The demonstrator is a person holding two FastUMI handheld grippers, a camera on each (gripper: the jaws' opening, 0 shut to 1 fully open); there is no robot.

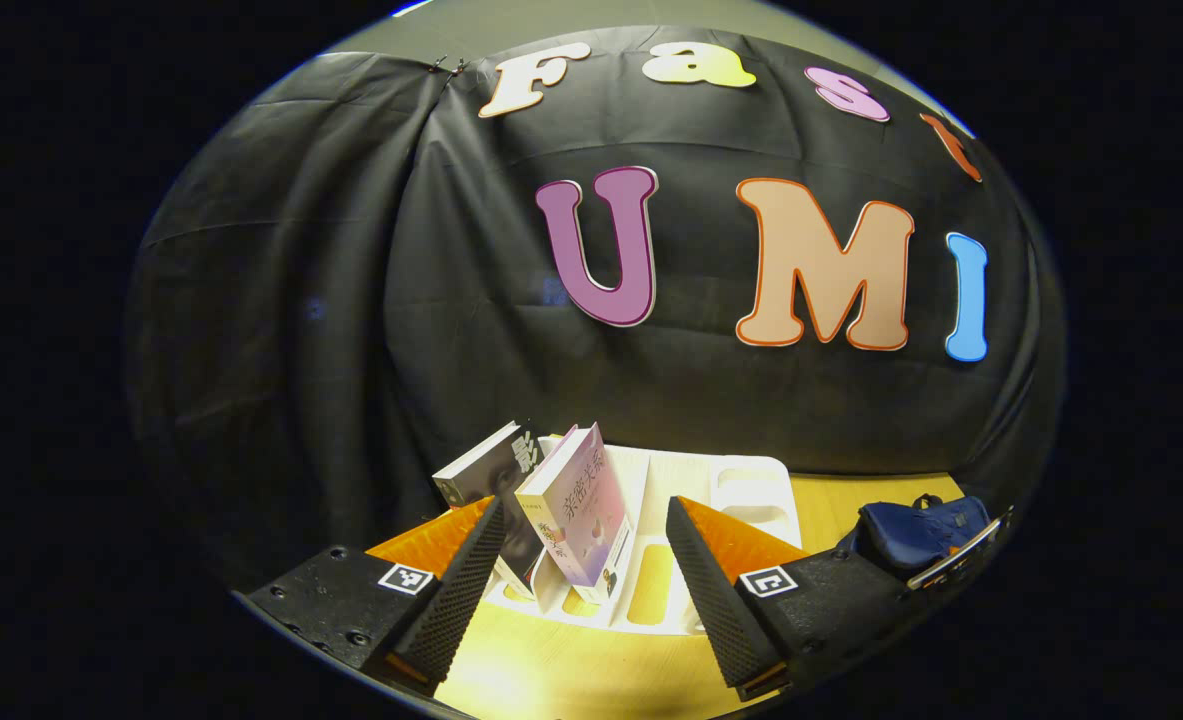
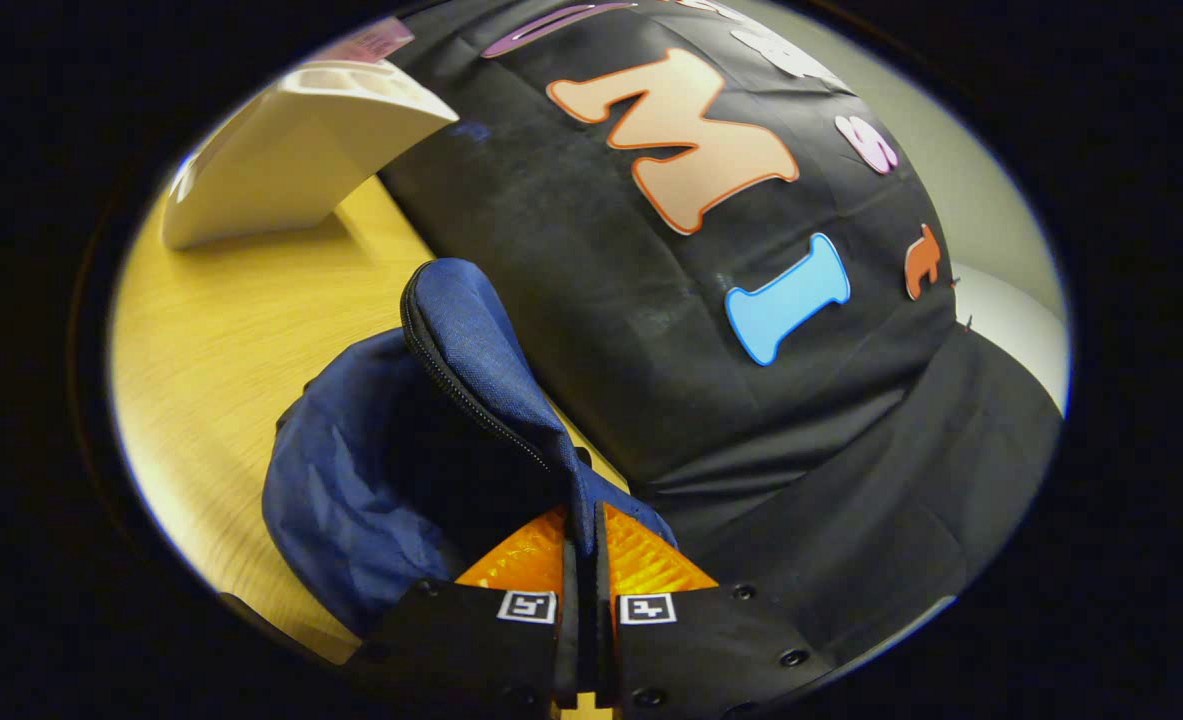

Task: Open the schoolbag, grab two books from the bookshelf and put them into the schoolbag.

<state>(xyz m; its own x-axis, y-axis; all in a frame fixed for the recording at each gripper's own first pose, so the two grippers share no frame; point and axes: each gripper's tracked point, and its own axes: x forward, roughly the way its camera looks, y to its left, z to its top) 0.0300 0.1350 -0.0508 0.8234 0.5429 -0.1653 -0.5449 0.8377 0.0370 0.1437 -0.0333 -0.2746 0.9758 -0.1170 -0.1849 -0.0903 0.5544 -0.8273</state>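
Schoolbag (image 1: pixel 916 530) lies on the bench (image 1: pixel 551 670) to the right in the left gripper view, near the white bookshelf (image 1: pixel 751 480). The left claw (image 1: pixel 583 570) stands open, its fingers either side of the pink book (image 1: pixel 576 505), not touching; a dark book (image 1: pixel 491 470) leans behind. Judged step: the first book grab. In the right gripper view, the right claw (image 2: pixel 581 540) is closed on the bag's zippered flap (image 2: pixel 481 370), holding the mouth agape. Next move calls for closing squarely on the pink book and lifting clear.
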